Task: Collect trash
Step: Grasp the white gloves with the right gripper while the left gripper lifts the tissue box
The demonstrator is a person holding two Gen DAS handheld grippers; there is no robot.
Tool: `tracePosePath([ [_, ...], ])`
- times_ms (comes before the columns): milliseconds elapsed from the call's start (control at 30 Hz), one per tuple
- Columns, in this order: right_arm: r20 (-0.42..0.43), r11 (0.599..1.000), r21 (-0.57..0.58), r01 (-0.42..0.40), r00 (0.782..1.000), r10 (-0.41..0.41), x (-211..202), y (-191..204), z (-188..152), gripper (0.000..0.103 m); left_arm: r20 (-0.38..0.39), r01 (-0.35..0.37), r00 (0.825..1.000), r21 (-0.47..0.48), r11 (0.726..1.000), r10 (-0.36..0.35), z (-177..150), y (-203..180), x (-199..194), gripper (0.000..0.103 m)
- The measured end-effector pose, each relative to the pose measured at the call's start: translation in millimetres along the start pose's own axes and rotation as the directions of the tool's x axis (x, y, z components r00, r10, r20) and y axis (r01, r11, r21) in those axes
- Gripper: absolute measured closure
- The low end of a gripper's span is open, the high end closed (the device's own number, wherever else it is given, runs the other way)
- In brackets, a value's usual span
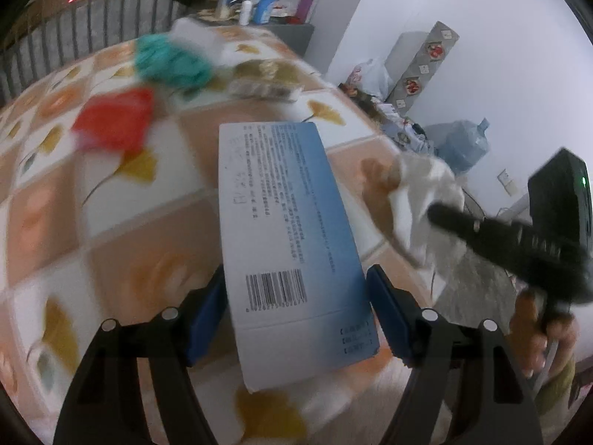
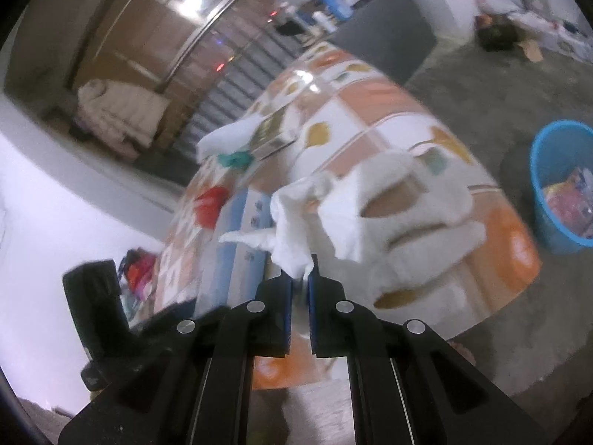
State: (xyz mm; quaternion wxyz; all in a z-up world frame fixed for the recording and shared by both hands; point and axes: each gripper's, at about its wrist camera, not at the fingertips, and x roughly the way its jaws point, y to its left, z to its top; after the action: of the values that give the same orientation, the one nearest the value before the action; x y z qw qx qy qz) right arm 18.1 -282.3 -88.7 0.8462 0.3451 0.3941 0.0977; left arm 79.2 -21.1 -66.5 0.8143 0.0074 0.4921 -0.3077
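Observation:
My left gripper point(image 1: 296, 296) is shut on a white and blue cardboard box point(image 1: 289, 241) with a barcode, held above the table point(image 1: 141, 230). My right gripper point(image 2: 300, 278) is shut on a crumpled white tissue point(image 2: 292, 222) that hangs with a torn white sheet point(image 2: 400, 207) above the table's edge. The right gripper and its tissue point(image 1: 426, 193) also show at the right of the left wrist view. A blue bin point(image 2: 556, 193) with trash inside stands on the floor at the right.
On the table lie a red wrapper point(image 1: 115, 118), a teal crumpled piece point(image 1: 170, 61), a white piece point(image 1: 200, 35) and a blister pack point(image 1: 263, 89). A dark cabinet with bottles point(image 1: 267, 0) stands behind. Clutter and a water jug point(image 1: 463, 144) lie by the wall.

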Motion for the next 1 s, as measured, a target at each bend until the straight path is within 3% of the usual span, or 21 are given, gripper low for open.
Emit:
tracePosePath([
  [167,-0.047,0.991,-0.028,-0.13,0.991,0.129,6,25,-5,0.097,-0.019,0.004,1.0,-0.044,0.999,-0.005,-18,11,-24,0.028],
  [267,-0.015,0.988,-0.054,-0.143,0.99,0.143,-1,36,-2,0.097,0.021,0.012,1.0,-0.058,0.998,-0.011,-16,12,-35,0.024],
  [400,0.056,0.999,0.003,-0.045,0.997,0.045,-11,21,7,0.097,0.061,0.011,0.998,-0.076,0.997,-0.007,-7,13,-37,0.017],
  [467,0.058,0.997,0.071,0.035,0.998,-0.039,-12,2,9,0.097,0.071,0.01,0.997,-0.071,0.997,-0.005,-2,12,-33,0.015],
  [600,0.042,0.986,0.145,0.078,0.996,-0.085,-10,-17,4,0.093,0.053,-0.03,0.998,-0.06,0.998,0.033,10,11,-12,0.014],
  [700,0.034,0.986,0.133,0.099,0.994,-0.104,-10,-18,3,0.085,0.046,-0.056,0.997,-0.052,0.997,0.059,16,8,0,0.014],
  [867,0.038,0.989,0.069,0.133,0.99,-0.136,-11,-11,6,0.061,0.039,-0.058,0.997,-0.079,0.995,0.061,20,9,11,0.014],
  [1000,0.021,0.984,0.007,0.178,0.984,-0.178,-3,-4,5,0.058,0.058,-0.082,0.995,-0.061,0.995,0.085,22,7,14,0.014],
])
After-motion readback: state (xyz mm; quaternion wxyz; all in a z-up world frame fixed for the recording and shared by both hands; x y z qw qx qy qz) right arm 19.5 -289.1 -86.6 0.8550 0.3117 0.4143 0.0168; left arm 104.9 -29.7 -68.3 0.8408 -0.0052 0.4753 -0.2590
